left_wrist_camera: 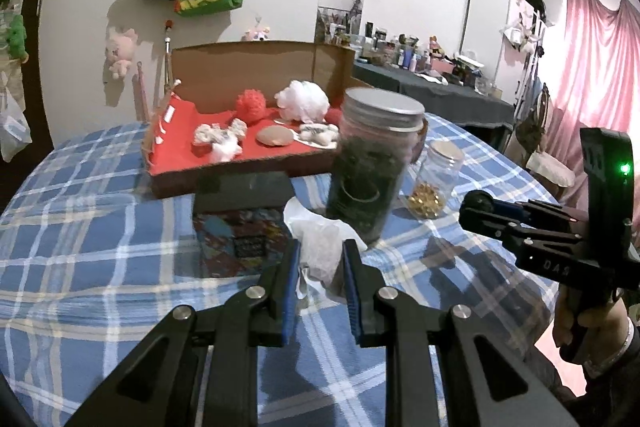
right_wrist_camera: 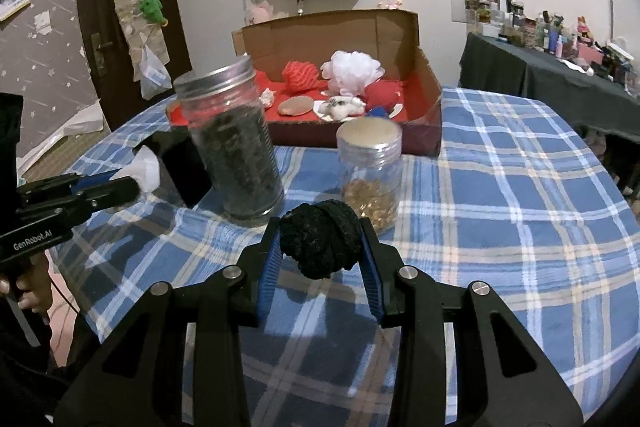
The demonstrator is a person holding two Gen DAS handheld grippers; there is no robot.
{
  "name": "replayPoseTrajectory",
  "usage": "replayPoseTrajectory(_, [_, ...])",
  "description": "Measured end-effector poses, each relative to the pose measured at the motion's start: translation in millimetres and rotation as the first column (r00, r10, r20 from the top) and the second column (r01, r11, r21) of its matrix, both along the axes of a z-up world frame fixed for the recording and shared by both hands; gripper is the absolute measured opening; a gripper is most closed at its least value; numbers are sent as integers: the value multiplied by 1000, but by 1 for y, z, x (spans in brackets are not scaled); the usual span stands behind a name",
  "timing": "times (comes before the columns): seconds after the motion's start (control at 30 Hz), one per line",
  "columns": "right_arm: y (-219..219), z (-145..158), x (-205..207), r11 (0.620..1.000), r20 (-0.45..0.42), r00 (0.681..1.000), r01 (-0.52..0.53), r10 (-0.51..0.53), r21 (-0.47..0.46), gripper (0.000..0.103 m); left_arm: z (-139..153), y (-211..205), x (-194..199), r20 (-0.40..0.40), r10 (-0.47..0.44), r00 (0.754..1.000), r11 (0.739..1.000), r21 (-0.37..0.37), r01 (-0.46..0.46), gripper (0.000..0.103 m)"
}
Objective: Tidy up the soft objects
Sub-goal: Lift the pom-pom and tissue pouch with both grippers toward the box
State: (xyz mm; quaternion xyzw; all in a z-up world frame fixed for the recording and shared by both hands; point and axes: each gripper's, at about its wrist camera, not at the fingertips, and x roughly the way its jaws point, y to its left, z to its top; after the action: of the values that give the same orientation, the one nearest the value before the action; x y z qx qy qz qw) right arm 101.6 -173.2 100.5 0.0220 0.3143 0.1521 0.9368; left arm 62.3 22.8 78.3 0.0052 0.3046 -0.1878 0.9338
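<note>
In the left wrist view my left gripper (left_wrist_camera: 322,254) is shut on a crumpled white tissue-like wad (left_wrist_camera: 320,239), held just above the checked tablecloth. The right wrist view shows the same wad (right_wrist_camera: 146,167) at that gripper's tip, at the far left. My right gripper (right_wrist_camera: 320,247) is shut on a black knitted ball (right_wrist_camera: 320,241), its blue pads pressing both sides. Behind stands an open cardboard box (right_wrist_camera: 424,99) lined in red. It holds a white mesh puff (right_wrist_camera: 352,71), a red puff (right_wrist_camera: 300,75) and several smaller soft pieces.
A tall lidded jar of dark stuff (right_wrist_camera: 236,143) and a small jar of gold bits (right_wrist_camera: 370,171) stand between the grippers and the box. A dark patterned box (left_wrist_camera: 244,215) sits left of the tall jar. A cluttered dark table (right_wrist_camera: 532,67) lies at the far right.
</note>
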Motion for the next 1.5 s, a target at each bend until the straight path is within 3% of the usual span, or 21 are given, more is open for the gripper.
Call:
replayPoseTrajectory(0.5, [-12, 34, 23, 1000, 41, 999, 24, -23, -16, 35, 32, 20, 18, 42, 59, 997, 998, -28, -58, 22])
replayPoseTrajectory(0.73, [-12, 43, 44, 1000, 35, 999, 7, -6, -30, 35, 37, 24, 40, 22, 64, 998, 997, -36, -63, 22])
replayPoseTrajectory(1.13, [-11, 41, 90, 996, -56, 995, -84, 83, -17, 35, 34, 24, 84, -51, 28, 998, 999, -24, -29, 22])
replayPoseTrajectory(1.5, [-1, 37, 132, 975, -179, 960, -221, 214, -20, 35, 33, 7, 124, -148, -102, 984, 994, 13, 105, 22])
